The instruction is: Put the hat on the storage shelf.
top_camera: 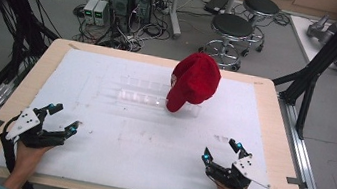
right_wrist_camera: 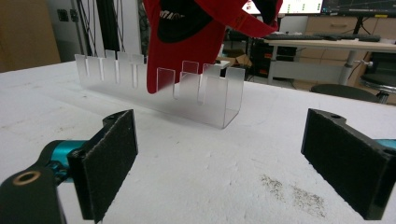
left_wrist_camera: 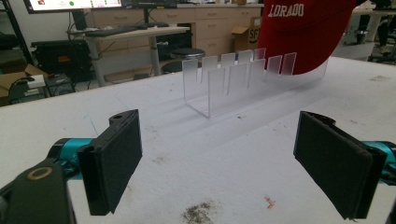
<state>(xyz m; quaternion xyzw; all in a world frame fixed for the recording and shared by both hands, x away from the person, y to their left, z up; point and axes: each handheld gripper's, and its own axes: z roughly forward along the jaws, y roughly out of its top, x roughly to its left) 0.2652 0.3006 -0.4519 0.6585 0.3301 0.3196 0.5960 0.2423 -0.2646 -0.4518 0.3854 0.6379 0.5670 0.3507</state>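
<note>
Red cap [top_camera: 194, 82] sits on the clear rack's [top_camera: 140, 98] right end, ahead-left of right tool [top_camera: 221, 153], the nearer; rack runs crosswise. Both tools wide, empty; left tool [top_camera: 65, 118] farther.

A red cap [top_camera: 194, 82] with white lettering on its crown stands propped in the right end of a clear acrylic slotted rack [top_camera: 141, 95], tilted, its brim pointing down. The rack lies lengthwise across the white table top, toward twelve o'clock from centre, with its other slots unfilled.
</note>
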